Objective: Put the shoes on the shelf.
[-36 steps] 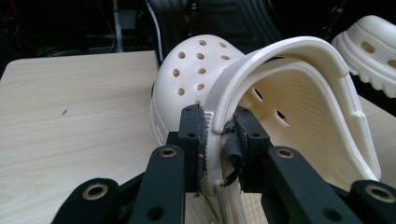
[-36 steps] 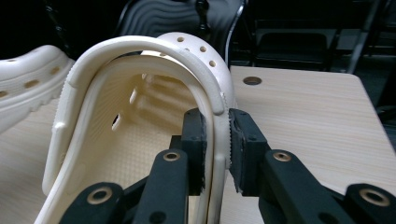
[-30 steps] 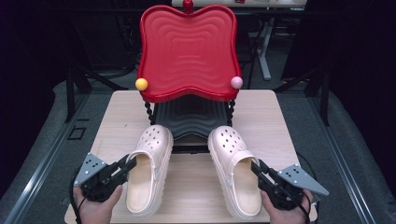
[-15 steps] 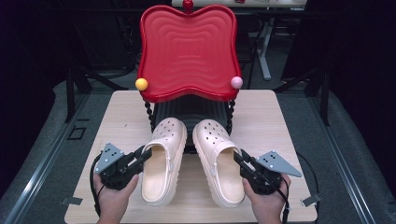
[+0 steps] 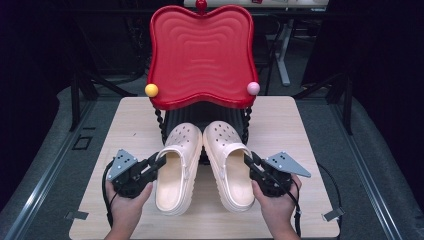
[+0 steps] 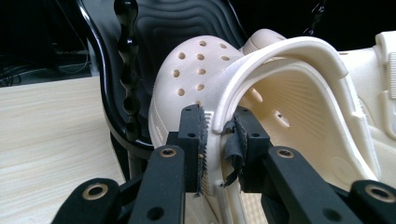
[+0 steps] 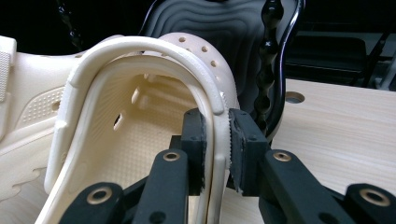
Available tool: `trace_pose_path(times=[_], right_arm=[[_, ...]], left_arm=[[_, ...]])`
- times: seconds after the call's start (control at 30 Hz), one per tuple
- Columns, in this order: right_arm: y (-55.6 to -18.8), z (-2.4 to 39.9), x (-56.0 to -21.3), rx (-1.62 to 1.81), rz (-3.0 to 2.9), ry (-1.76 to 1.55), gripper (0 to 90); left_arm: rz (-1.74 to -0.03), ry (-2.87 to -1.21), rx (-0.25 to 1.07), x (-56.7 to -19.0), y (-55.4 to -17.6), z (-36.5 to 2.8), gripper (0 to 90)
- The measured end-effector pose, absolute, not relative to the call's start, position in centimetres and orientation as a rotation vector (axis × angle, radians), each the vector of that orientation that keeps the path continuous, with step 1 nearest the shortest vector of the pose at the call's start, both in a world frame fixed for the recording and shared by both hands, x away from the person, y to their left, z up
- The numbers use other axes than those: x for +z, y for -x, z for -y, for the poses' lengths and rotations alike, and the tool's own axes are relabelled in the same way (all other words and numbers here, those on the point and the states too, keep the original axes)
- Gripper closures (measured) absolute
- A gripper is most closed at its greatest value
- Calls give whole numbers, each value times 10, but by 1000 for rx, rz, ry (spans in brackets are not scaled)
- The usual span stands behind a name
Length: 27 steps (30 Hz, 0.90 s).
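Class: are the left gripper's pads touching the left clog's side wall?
Touching. In the left gripper view, the left gripper has its pads pressed on both faces of the left clog wall.

Your clogs' toes (image 5: 205,131) sit hidden under the red tray (image 5: 200,55), & your forearms get cut off at btm edge.

Grip: left gripper (image 6: 215,140) clamps the side wall of a cream clog (image 6: 261,93).
Behind: black beaded post (image 6: 128,70), ribbed dark panel (image 6: 187,21).
Surface: pale wooden table (image 6: 51,135).
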State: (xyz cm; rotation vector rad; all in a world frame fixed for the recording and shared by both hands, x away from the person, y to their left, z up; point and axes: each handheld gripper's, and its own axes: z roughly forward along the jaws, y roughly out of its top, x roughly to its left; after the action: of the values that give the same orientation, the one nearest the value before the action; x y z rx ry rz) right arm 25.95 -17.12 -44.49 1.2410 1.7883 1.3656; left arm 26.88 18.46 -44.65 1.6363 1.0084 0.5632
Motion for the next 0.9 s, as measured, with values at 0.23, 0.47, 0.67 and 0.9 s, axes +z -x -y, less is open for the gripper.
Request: trace_pose_path(times=[0.23,0.47,0.67,0.9], right_arm=[[-271,166,-447,1377,-1779,-1245,768],[-286,162,-450,1380,-1743,-1234,767],[-300,155,-455,1344,-1736,-1215,767],[-314,151,-460,1341,-1719,-1236,765]], left_arm=[[-1001,-1634,572,-446,-283,-180,758],[-1001,-1625,584,-448,-305,-175,758],[-1011,-1607,578,-453,-324,-169,758],[-1008,-1586,578,-456,-334,-164,752]])
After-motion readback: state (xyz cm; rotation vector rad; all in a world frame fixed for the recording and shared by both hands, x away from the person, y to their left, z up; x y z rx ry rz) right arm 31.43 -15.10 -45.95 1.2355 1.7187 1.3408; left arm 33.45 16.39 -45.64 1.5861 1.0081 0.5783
